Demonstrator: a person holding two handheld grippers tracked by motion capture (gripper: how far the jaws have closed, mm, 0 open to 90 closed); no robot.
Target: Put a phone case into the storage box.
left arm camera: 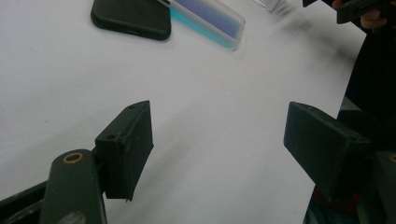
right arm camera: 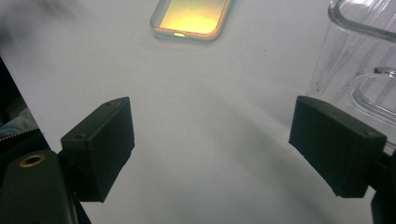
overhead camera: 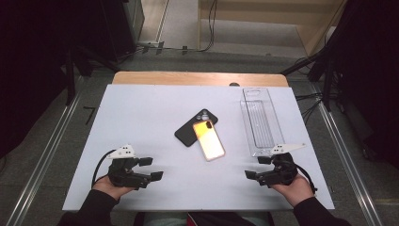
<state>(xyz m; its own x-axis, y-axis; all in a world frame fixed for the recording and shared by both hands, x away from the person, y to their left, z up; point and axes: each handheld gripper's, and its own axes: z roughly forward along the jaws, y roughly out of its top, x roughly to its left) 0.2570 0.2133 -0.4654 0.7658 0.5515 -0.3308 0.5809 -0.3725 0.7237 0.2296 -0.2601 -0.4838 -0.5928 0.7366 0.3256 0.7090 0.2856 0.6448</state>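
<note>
A black phone case [overhead camera: 192,126] lies at the middle of the white table [overhead camera: 141,113], camera cutouts up. A phone with a glowing orange screen [overhead camera: 208,139] leans partly over the case's right edge. My left gripper [overhead camera: 153,168] rests at the near left, open, with nothing between its jaws; its view has the black case [left arm camera: 131,17] and the phone [left arm camera: 208,18] far ahead. My right gripper [overhead camera: 257,168] sits at the near right, open and empty, pointing left. In its view the phone [right arm camera: 192,17] lies ahead and the clear tray [right arm camera: 359,60] stands at the right.
A clear plastic tray [overhead camera: 259,120] lies lengthwise along the right side of the table, its near end close to my right gripper. Beyond the table's far wooden edge [overhead camera: 197,78] are cables and dark stands. Metal rails run along both sides.
</note>
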